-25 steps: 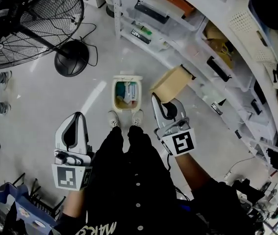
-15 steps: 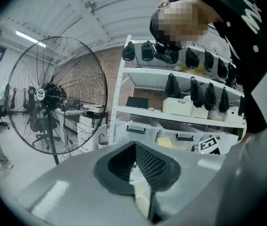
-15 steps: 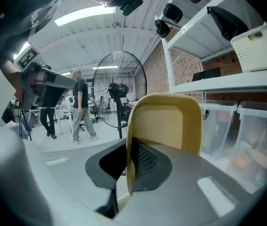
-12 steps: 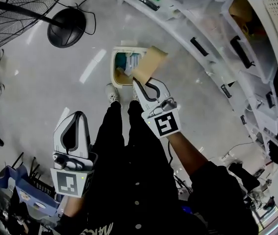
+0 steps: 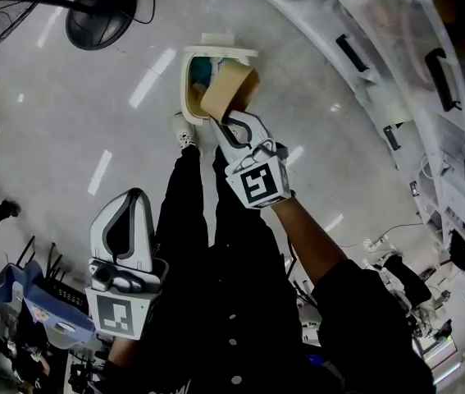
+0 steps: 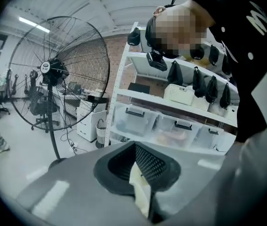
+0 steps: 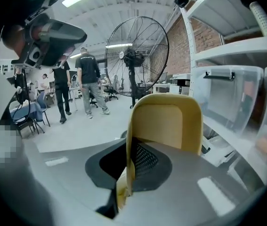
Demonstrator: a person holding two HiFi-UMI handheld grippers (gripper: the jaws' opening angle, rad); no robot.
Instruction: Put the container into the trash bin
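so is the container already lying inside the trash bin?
No, in the head view the right gripper is shut on the wall of the container and holds it over the open top of the trash bin.

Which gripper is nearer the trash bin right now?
Right. The right gripper, shut on the container, is over the trash bin; the left gripper hangs far back, beside the person's leg.
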